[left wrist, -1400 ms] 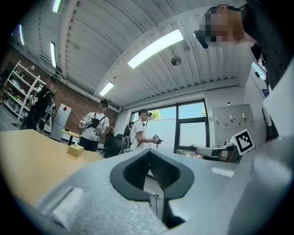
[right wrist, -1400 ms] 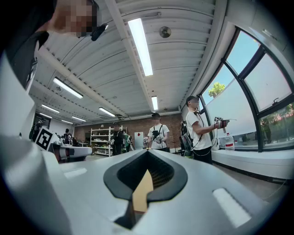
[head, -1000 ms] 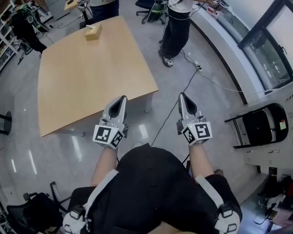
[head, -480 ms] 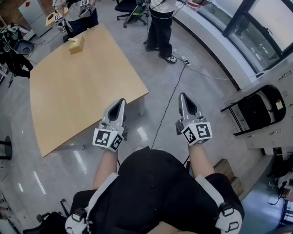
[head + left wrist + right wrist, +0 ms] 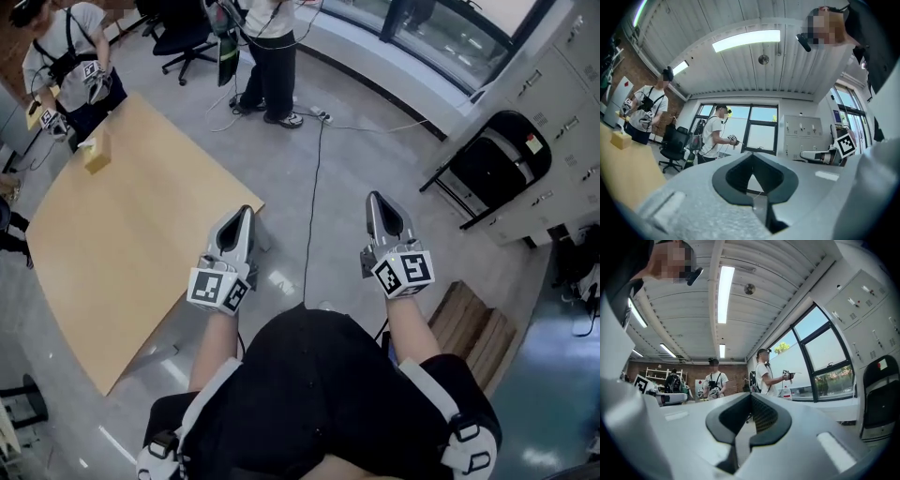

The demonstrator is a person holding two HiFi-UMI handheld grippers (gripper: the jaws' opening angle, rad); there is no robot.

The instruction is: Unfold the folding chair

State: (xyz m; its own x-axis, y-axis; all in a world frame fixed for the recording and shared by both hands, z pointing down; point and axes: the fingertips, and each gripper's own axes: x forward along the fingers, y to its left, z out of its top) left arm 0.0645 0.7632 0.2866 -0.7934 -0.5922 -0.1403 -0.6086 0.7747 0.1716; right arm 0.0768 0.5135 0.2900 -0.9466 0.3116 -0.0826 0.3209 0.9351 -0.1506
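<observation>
against the lockers (image 5: 555, 82) at upper right leans the folded chair (image 5: 495, 169), its sticker (image 5: 534, 143) too small to read. left gripper (image 5: 244, 216) and right gripper (image 5: 377, 200), well apart from it, have fingers pressed together, holding nothing.

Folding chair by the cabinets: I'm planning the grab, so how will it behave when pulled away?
The folding chair looks stiff: thin dark metal tubing round black panels. Folded flat and leaning on the grey cabinets, it probably tips easily once pulled clear. Its legs may slide on the glossy floor.
</observation>
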